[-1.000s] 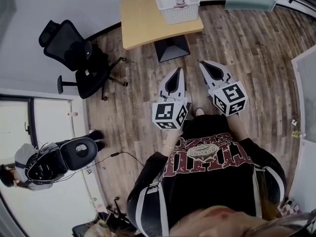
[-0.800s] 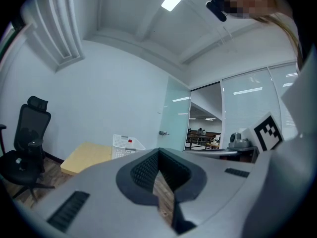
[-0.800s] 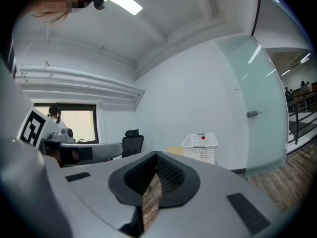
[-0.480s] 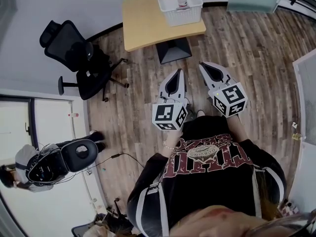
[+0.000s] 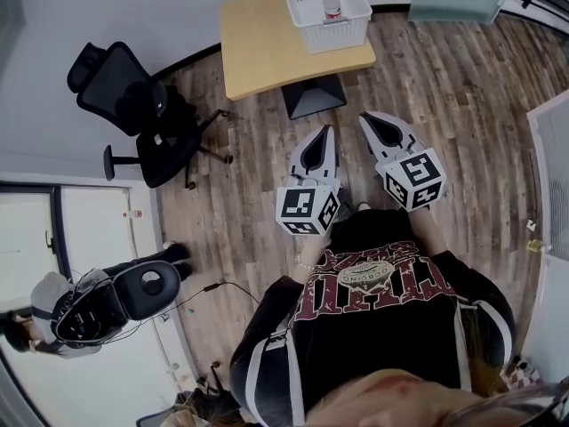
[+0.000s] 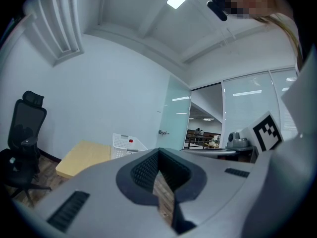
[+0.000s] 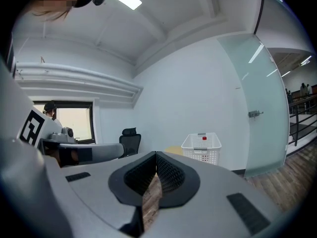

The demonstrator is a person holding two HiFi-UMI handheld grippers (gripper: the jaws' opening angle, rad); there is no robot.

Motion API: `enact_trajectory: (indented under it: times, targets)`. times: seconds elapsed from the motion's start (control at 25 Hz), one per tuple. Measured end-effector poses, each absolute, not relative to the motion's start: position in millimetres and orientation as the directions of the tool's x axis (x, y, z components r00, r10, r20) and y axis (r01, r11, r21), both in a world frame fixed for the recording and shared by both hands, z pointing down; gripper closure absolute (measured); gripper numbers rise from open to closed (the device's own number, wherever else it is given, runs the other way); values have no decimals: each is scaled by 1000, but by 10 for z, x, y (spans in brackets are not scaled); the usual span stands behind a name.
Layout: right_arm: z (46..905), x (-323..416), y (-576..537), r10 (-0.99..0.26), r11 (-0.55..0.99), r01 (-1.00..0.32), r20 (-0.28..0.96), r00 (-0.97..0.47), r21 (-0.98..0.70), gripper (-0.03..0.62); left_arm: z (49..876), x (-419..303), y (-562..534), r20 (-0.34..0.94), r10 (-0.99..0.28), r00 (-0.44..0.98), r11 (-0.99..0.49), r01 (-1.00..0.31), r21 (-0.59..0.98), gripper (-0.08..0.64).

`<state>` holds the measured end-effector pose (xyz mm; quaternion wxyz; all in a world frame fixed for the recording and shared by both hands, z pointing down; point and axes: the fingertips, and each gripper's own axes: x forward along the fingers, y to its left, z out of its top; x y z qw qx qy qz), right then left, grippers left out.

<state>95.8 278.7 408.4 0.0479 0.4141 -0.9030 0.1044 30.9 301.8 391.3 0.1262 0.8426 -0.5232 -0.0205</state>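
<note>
Two sets of jaws pressed together, empty: left gripper (image 5: 324,132), right gripper (image 5: 364,118), over floor (image 5: 444,78).

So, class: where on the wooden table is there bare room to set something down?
The table is bare across its left and near part, up to the white basket. The right far corner is crowded: the basket fills it, a red-capped bottle inside. The left gripper and right gripper hang shut over floor, short of it.
</note>
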Motion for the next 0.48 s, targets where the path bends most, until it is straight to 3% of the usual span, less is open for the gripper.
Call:
enact_trajectory:
  times: [0.48]
  targets:
    - [4097, 817, 2289, -755, 612, -777, 185, -629, -146, 574, 3922, 209, 2464, 97, -863, 496, -463, -853, 241, 512]
